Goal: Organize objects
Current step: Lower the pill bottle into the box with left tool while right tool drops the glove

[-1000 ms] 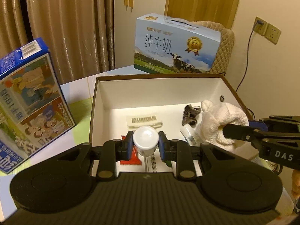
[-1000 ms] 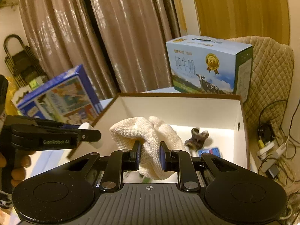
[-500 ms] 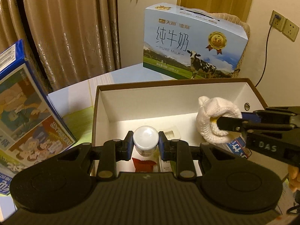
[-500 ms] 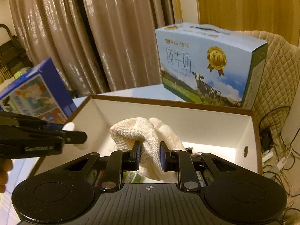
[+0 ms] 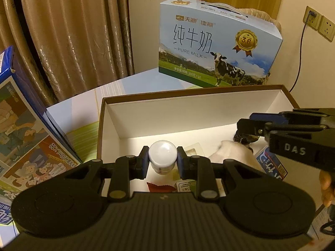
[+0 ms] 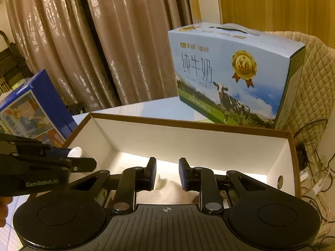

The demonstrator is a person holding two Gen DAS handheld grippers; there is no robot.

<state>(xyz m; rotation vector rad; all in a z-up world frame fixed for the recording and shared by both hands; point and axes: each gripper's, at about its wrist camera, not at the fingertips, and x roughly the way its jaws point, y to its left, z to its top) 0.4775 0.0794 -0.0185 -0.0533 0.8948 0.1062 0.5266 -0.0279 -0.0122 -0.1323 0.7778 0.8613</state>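
Left gripper (image 5: 162,159) has its pads clamped on the white-capped jar (image 5: 162,156), held above the floor of the open cardboard box (image 5: 188,117), over the near-left part. Right gripper (image 6: 166,172) hangs with its jaws parted and nothing between them, and the white knitted cloth (image 5: 232,153) lies loose on the box floor just below it. Now the risks: the jar is pinched only at the cap, so a slack squeeze or a quick tilt could let it slip and knock the red packet (image 5: 160,186) underneath. The box floor is already busy, with a blue carton (image 5: 270,164) and a small dark object beside the cloth, so a careless release could leave the jar tipped against them. The two grippers are near each other over the box; crossing paths could bump them.
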